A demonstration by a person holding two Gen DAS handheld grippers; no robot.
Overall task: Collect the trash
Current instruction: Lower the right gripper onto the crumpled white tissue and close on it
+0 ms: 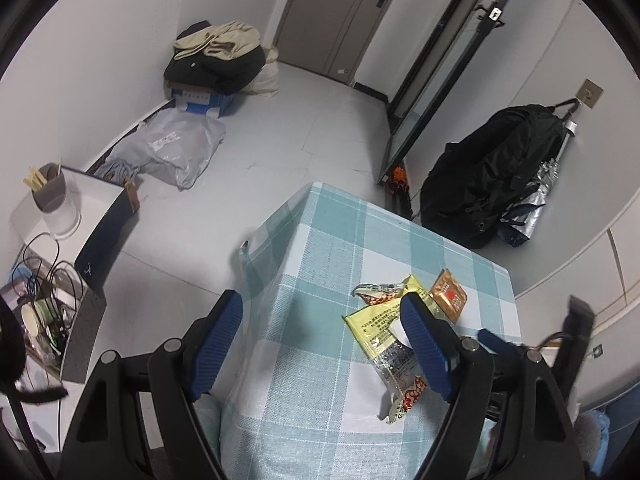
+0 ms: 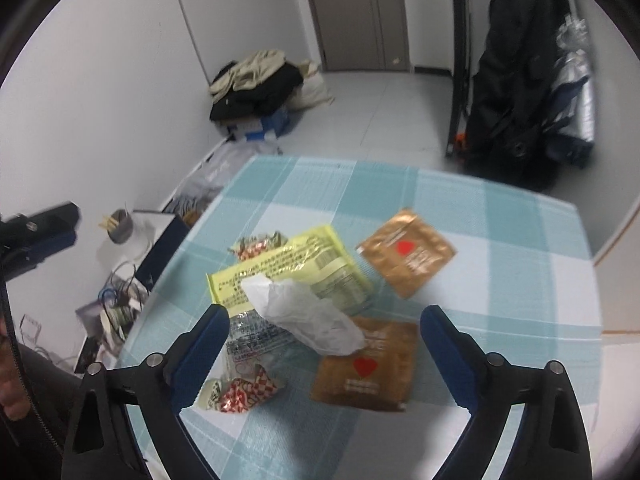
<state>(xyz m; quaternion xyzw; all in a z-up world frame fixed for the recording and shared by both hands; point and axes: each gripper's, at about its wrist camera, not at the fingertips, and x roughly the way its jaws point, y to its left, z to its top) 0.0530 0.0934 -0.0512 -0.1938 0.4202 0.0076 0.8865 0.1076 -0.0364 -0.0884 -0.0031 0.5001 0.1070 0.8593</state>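
Trash (image 2: pixel 304 320) is being left heaped at the table's (image 2: pixel 500 216) centre frame, both tongs, left (image 1: pixel 320 344) and right (image 2: pixel 324 344), being held wide and empty above it, so thin wrappers risk being pinched together or slipping.

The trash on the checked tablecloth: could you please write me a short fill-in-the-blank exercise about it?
1. The crumpled white tissue lies partly on the ____ wrapper.
2. Each brown packet bears a red ____.
3. The right gripper hangs over the trash with its fingers ____.
4. The tablecloth is checked in white and ____.

Missing words: yellow; heart; open; blue-green
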